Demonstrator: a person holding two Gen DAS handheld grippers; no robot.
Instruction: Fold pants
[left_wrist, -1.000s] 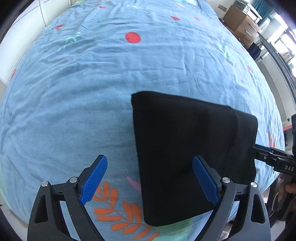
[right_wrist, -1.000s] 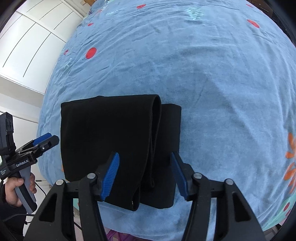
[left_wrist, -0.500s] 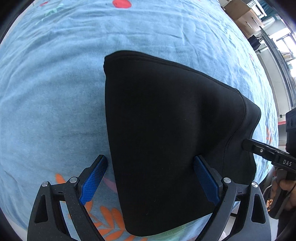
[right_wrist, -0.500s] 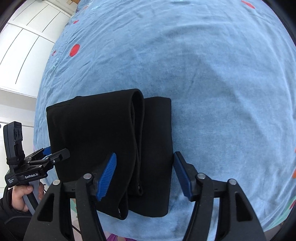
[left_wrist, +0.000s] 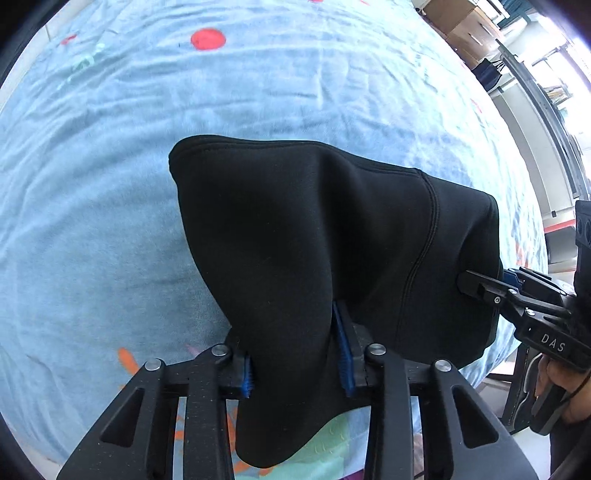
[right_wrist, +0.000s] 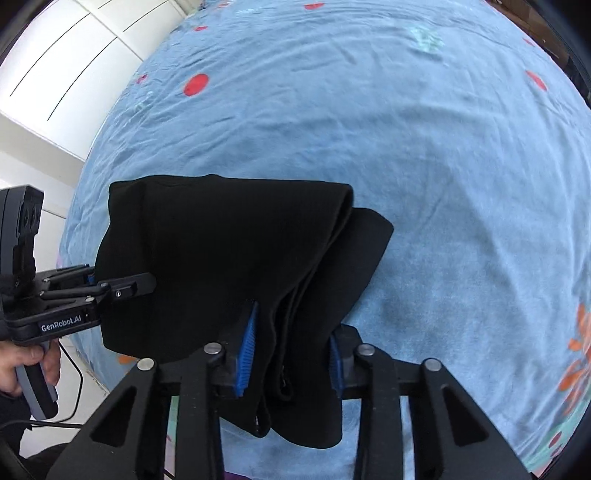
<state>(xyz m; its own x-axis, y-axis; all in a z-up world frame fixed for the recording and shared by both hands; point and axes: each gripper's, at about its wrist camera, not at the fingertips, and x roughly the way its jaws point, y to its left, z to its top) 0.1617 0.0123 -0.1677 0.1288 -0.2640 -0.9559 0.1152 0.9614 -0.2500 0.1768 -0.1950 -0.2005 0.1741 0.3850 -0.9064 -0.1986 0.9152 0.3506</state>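
Black pants (left_wrist: 314, 229), folded into a thick bundle, lie near the front edge of a light blue bedsheet (left_wrist: 110, 184). My left gripper (left_wrist: 291, 339) is closing, its blue pads pinching the bundle's near left part, which bunches into a ridge. In the right wrist view the pants (right_wrist: 221, 240) show their stacked layers on the right side. My right gripper (right_wrist: 291, 343) is shut on those layers at the near edge. Each view shows the other gripper at the pants' side: the right one (left_wrist: 480, 288) and the left one (right_wrist: 125, 288).
The sheet (right_wrist: 443, 147) has red dots and orange leaf prints and stretches far beyond the pants. White cupboard doors (right_wrist: 55, 55) stand past the bed's left side. Cardboard boxes (left_wrist: 465, 22) sit at the far right. A person's hand (right_wrist: 22, 365) holds the left handle.
Both grippers went from wide open around the pants' near edge to closed on the fabric. The cloth has bunched up between the pads.
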